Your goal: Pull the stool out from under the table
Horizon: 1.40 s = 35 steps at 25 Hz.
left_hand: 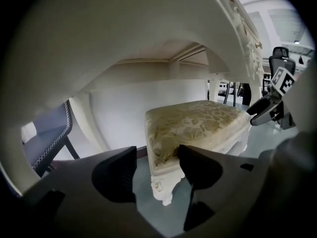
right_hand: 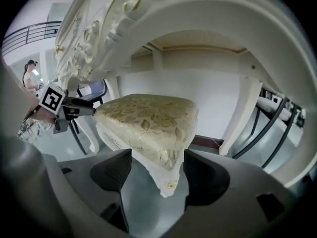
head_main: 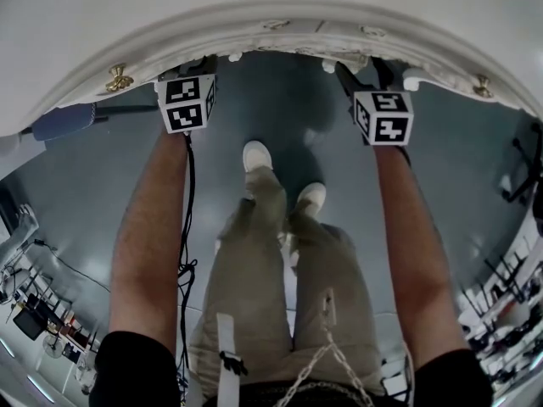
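The stool (left_hand: pixel 198 120) has a gold leaf-patterned cushion on a white carved frame and stands under the white table (head_main: pixel 254 7). From the head view the tabletop hides it. My left gripper (left_hand: pixel 156 175) is open, and the stool's near left corner and its leg show in the gap between the jaws. My right gripper (right_hand: pixel 157 175) is open too, with the stool's (right_hand: pixel 148 120) right front corner showing between its jaws. Neither pair of pads visibly presses on the frame. In the head view both grippers (head_main: pixel 185 102) (head_main: pixel 383 117) reach under the table's edge.
A blue-grey chair (left_hand: pixel 47 138) stands left of the stool under the table. A white table leg (right_hand: pixel 242 113) and black chair legs (right_hand: pixel 267 128) stand to the stool's right. The person's legs and white shoes (head_main: pixel 256 155) are on the grey floor behind the grippers.
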Motion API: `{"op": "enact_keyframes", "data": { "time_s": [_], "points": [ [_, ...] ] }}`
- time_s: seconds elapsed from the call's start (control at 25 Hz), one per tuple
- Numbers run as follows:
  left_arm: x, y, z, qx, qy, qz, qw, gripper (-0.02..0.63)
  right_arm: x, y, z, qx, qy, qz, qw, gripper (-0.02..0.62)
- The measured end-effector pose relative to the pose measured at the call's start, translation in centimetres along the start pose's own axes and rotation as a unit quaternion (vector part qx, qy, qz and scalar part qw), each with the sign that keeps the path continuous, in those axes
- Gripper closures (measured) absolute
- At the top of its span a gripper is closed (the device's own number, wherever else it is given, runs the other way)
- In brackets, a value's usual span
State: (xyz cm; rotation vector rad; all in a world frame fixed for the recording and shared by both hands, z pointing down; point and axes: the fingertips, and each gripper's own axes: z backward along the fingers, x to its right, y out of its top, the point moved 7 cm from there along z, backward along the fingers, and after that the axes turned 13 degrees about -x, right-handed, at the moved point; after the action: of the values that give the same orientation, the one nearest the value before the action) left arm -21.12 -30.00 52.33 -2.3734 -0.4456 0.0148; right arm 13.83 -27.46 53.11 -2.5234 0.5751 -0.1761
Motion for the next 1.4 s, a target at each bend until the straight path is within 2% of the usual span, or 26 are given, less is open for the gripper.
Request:
{"op": "enact_keyframes", "data": {
  "time_s": [0.16,0.2,0.24,0.28,0.32,0.48,0.64,0.72,0.88,1.0,1.16,1.4],
  "points": [
    [-0.6,-0.7,-0.5,0.003,-0.041,0.045,0.9981,0.344,-0.3,0.8,-1.0,-0.027,-0.01,0.043,0.999,0.295],
    [-0.4,-0.6,-0.6,-0.002,-0.052,0.043,0.9977,0.347,-0.4,0.9,-1.2,-0.039,-0.018,0.055,0.998,0.296],
    [-0.1,-0.4,-0.7,-0.008,-0.059,0.031,0.9977,0.38,-0.4,1.1,-1.1,-0.048,-0.024,0.062,0.997,0.298],
    [0.3,-0.2,-0.8,-0.013,-0.061,0.016,0.9979,0.439,-0.3,1.2,-1.0,-0.053,-0.025,0.063,0.996,0.301],
    [0.8,0.0,-0.8,-0.016,-0.06,0.006,0.998,0.458,0.1,1.0,-1.0,-0.055,-0.023,0.06,0.996,0.306],
    [1.7,-0.3,-0.4,-0.018,-0.066,0.016,0.9975,0.465,1.4,0.0,-1.2,-0.049,-0.019,0.031,0.998,0.311],
    [4.7,-0.1,0.2,-0.027,-0.095,-0.006,0.9951,0.463,3.6,-0.6,-0.6,-0.042,-0.055,0.005,0.998,0.319],
    [5.7,-0.3,0.6,-0.035,-0.097,-0.021,0.9945,0.447,4.2,-0.8,-0.6,-0.042,-0.048,0.002,0.998,0.318],
    [5.2,-0.7,0.5,-0.043,-0.085,-0.005,0.9954,0.398,4.5,-0.4,-0.8,-0.039,-0.011,0.015,0.999,0.311],
    [5.0,-0.5,0.1,-0.044,-0.095,-0.014,0.9944,0.379,4.7,-0.2,-1.1,-0.037,-0.003,0.019,0.999,0.291],
    [4.8,-0.6,-0.3,-0.052,-0.14,0.011,0.9887,0.374,4.6,-0.3,-0.6,-0.029,-0.007,0.007,1.0,0.291],
    [4.6,-0.9,-0.2,-0.065,-0.15,-0.013,0.9864,0.39,3.0,-2.3,0.6,-0.034,-0.029,-0.027,0.999,0.291]
  ]
}}
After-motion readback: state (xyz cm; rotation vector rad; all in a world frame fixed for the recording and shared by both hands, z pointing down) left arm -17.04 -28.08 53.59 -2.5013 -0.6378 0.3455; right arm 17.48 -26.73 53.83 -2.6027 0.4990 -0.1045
